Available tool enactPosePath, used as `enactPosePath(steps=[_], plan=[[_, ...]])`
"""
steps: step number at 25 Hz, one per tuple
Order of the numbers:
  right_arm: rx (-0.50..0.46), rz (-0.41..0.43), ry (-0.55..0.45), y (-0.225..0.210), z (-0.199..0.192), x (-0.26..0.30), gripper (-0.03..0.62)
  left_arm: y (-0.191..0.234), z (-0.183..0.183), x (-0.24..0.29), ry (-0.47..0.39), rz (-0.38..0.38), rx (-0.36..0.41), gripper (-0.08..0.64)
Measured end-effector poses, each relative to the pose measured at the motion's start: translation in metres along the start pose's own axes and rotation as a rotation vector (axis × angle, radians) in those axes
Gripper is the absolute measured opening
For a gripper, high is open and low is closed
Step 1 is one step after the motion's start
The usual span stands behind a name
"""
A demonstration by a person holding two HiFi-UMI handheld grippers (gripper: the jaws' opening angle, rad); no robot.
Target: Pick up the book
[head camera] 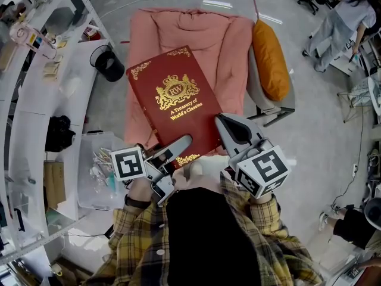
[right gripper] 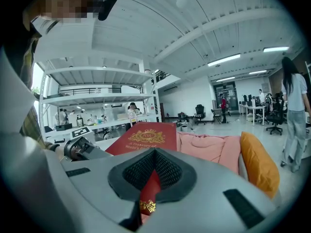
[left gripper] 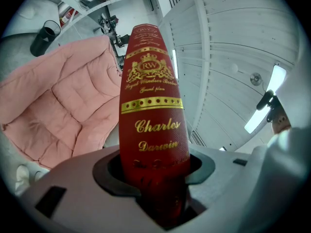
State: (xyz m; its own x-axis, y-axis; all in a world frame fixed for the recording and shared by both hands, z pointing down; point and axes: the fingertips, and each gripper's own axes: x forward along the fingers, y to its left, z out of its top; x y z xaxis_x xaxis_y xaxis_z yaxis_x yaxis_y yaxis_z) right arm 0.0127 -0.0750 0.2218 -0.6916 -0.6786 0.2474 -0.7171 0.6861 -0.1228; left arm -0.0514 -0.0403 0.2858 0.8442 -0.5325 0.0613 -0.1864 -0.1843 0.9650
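Observation:
A large red book (head camera: 169, 100) with gold crest and lettering is held up off the pink cushion, its cover facing up. My left gripper (head camera: 178, 145) is shut on the bottom end of its spine (left gripper: 153, 120); the jaws stand on either side, pressing the covers. My right gripper (head camera: 223, 124) lies over the book's lower right edge. Its jaws look shut, tips together, and the red cover (right gripper: 146, 140) with a gold corner ornament shows through the slit behind them. I cannot tell whether it touches the book.
A pink padded lounger (head camera: 220, 40) lies below the book, with an orange cushion (head camera: 271, 58) on its right. White shelving (head camera: 36, 112), a black bin (head camera: 108, 63) and a clear plastic box (head camera: 98, 171) stand at the left. A person (head camera: 342, 22) stands far right.

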Motion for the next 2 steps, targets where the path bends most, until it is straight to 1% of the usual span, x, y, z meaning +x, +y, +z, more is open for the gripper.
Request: enactPosePath(steps=[2], plan=[[0.001, -0.003, -0.004, -0.0002, -0.0013, 0.0003, 0.015, 0.0018, -0.0002, -0.0004, 0.002, 0.002, 0.002, 0.232]])
